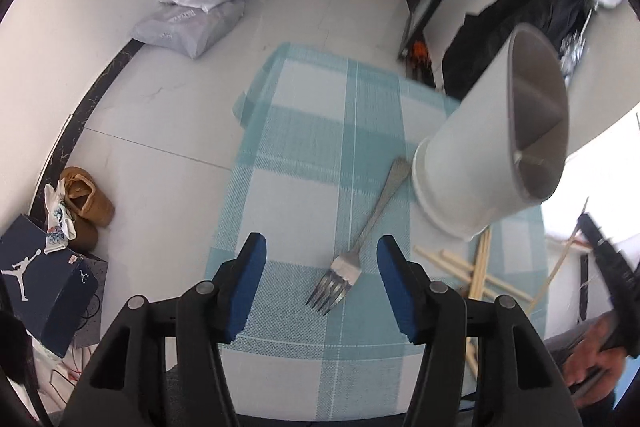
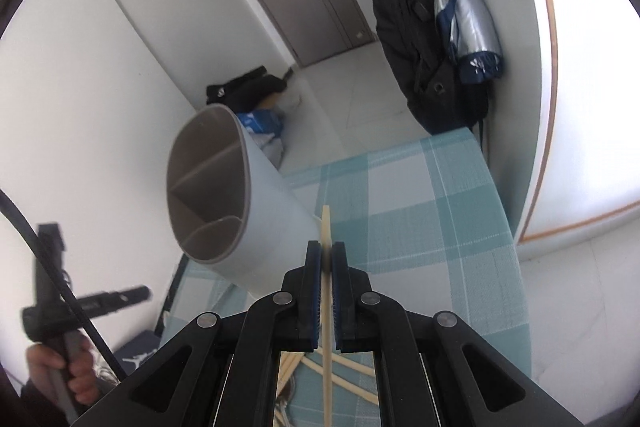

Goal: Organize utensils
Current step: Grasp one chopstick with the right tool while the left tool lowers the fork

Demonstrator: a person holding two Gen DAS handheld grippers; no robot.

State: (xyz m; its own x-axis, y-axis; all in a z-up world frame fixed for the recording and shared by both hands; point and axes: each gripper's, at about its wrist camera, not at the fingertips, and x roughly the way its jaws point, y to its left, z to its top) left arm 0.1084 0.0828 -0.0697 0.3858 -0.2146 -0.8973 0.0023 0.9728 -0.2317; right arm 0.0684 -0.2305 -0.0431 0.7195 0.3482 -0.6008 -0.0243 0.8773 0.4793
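A metal fork (image 1: 362, 235) lies on the blue checked tablecloth (image 1: 304, 155), tines toward me. My left gripper (image 1: 320, 251) is open and empty, its blue pads on either side of the fork's tines, above them. A white utensil holder (image 1: 480, 147) with a grey divided inside stands to the right; it also shows in the right wrist view (image 2: 224, 195). Several wooden chopsticks (image 1: 476, 267) lie crossed by its base. My right gripper (image 2: 326, 259) is shut on one pale chopstick (image 2: 326, 227), held beside the holder's wall.
The table is small, with floor close on the left and far sides. Shoes (image 1: 86, 203) and boxes (image 1: 40, 279) sit on the floor at left. Dark coats and a folded umbrella (image 2: 468, 11) hang by the wall at right.
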